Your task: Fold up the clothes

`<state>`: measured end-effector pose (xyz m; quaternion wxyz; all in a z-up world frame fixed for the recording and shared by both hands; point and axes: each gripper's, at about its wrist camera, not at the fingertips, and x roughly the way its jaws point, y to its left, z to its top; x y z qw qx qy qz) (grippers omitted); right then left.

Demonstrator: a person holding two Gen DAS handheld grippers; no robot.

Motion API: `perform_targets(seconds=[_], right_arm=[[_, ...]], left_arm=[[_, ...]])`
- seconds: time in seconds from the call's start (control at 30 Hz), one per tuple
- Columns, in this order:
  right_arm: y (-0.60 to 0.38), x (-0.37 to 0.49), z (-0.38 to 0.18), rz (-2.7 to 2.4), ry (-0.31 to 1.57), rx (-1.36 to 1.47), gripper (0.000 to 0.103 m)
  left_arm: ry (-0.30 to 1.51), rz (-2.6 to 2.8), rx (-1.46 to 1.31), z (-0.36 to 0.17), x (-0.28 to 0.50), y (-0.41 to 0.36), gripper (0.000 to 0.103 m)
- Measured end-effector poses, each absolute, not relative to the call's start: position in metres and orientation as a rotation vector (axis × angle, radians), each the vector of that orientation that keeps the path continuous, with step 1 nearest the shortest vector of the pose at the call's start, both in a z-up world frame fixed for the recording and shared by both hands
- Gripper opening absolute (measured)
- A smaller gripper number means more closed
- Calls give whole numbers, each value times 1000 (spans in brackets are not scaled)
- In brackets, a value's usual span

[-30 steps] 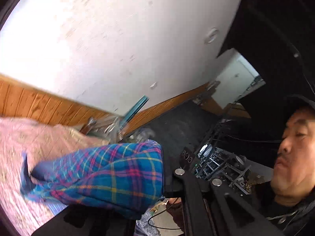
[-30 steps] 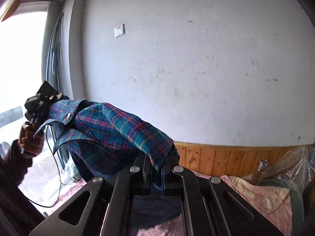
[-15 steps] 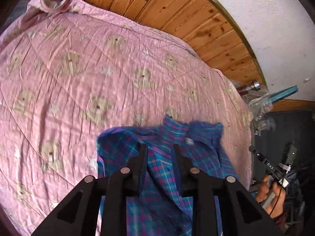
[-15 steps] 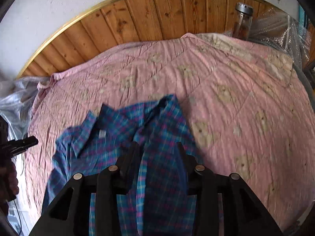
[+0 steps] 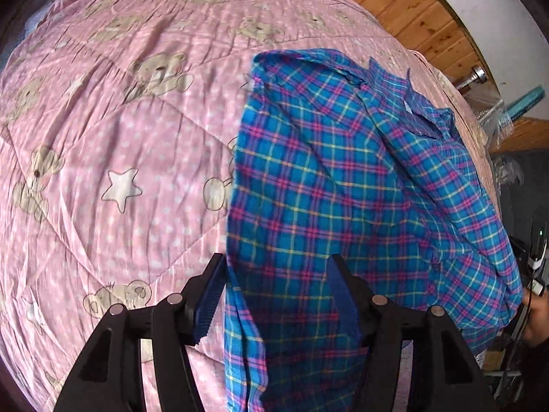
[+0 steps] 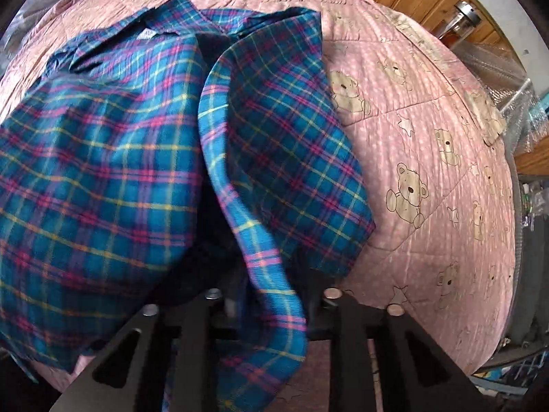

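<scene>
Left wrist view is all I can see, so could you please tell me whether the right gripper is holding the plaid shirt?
Observer: I cannot tell. In the right wrist view, a fold of the plaid shirt drapes over the right gripper and hides its fingers.
Operator: Thank you. Is the shirt's front closed on that side?
Observer: No, the two front panels gape apart, with a dark gap between them.
Operator: Does that side lie on the bedding?
Observer: Yes, the outer panel's edge rests on the pink quilt, with bare quilt beyond it.
</scene>
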<state>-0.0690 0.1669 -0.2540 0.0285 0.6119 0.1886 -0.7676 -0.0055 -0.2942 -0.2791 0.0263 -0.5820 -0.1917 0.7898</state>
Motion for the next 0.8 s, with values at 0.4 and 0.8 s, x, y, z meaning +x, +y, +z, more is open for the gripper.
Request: perform_targets(seconds=[0.4,0.8], right_arm=[[260,-133,-162,-2552,427,1729,32],[57,-131,-217,-1828,1414,795,47]], left_arm=[[-249,2495,-1770,-233,-20,-359,20],[646,2189,-1192,-226,-121,-197,64]])
